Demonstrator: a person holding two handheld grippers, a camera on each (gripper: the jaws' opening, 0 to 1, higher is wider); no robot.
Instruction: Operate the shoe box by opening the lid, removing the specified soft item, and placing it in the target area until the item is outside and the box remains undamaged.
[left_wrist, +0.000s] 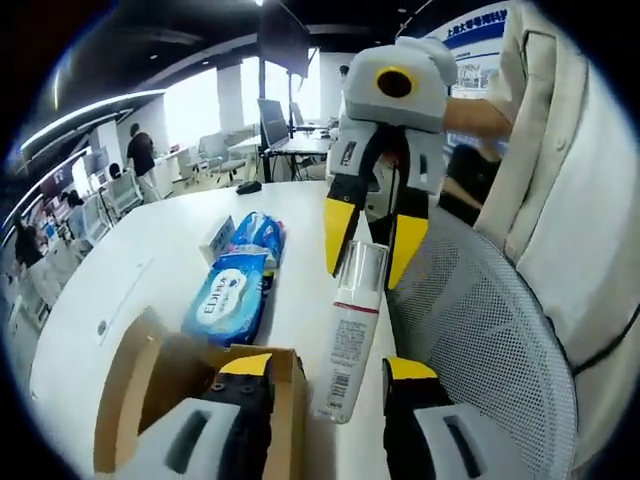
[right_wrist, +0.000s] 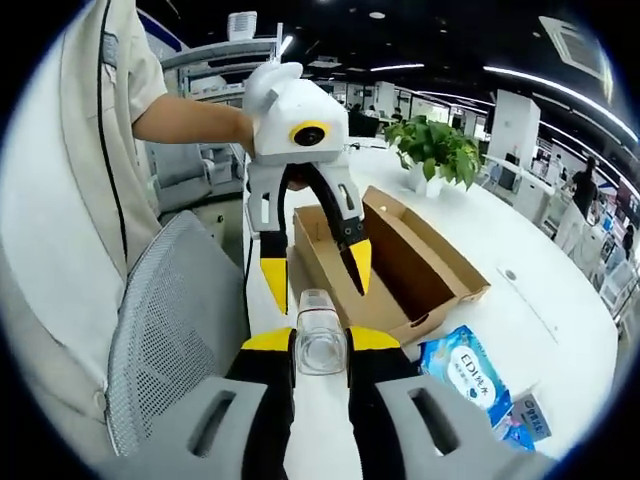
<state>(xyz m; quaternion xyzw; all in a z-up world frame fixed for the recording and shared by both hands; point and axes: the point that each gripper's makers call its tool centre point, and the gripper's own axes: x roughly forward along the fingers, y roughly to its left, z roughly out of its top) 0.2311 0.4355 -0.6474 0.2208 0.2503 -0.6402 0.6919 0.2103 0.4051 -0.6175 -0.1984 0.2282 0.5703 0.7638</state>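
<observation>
- My right gripper (right_wrist: 320, 345) has its 2 yellow-tipped jaws clamped on the cap end of a clear bottle (right_wrist: 319, 335); both jaws press against its sides.
- In the left gripper view the same bottle (left_wrist: 352, 330) lies along the white table (left_wrist: 150, 270), red band round its neck, with my right gripper (left_wrist: 368, 255) straddling its far end.
- My left gripper (left_wrist: 325, 385) has its jaws spread wide, gripping nothing; the bottle's base lies between them, and I cannot tell whether it touches either.
- In the right gripper view my left gripper (right_wrist: 315, 275) hangs over the bottle's far end, jaws parted.
- The open cardboard shoe box (right_wrist: 400, 265) sits just beyond that gripper; its corner (left_wrist: 215, 385) is by my left jaw.
- A blue wipes pack (left_wrist: 230, 300) lies ahead of my left jaws, with a second blue packet (left_wrist: 258, 236) and a small white carton (left_wrist: 217, 238) further on.
- A grey mesh chair (left_wrist: 490, 330) stands beside the table.
- A potted plant (right_wrist: 435, 155) stands further along the table, in an open office.
</observation>
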